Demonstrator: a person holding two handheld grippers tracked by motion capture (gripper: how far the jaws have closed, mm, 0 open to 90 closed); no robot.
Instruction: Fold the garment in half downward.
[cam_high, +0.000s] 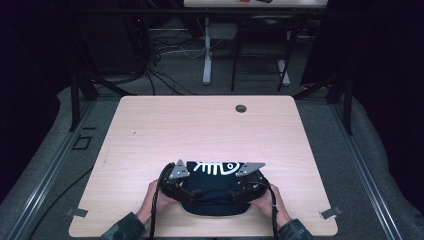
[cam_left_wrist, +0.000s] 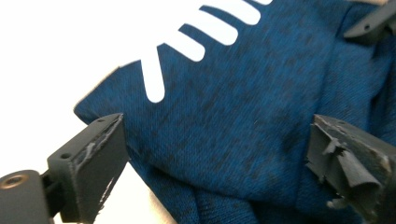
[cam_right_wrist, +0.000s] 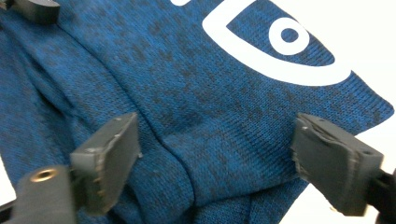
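Blue knit garment (cam_high: 215, 190) with white fish-skeleton print lies bunched at near edge of bench (cam_high: 210, 125), between both hands.

Left hand-held gripper (cam_left_wrist: 219, 154): jaws spread wide over garment's left fold, nothing pinched yet. Right hand-held gripper (cam_right_wrist: 215, 163): same, released, over garment's right side by fish-eye print.

Likely step: grab both sides. Best done if 1 single layer gets pinched per side, close to edge, not whole bunch.

Hard to tell: garment type, layer count, lower hem hidden under folds.
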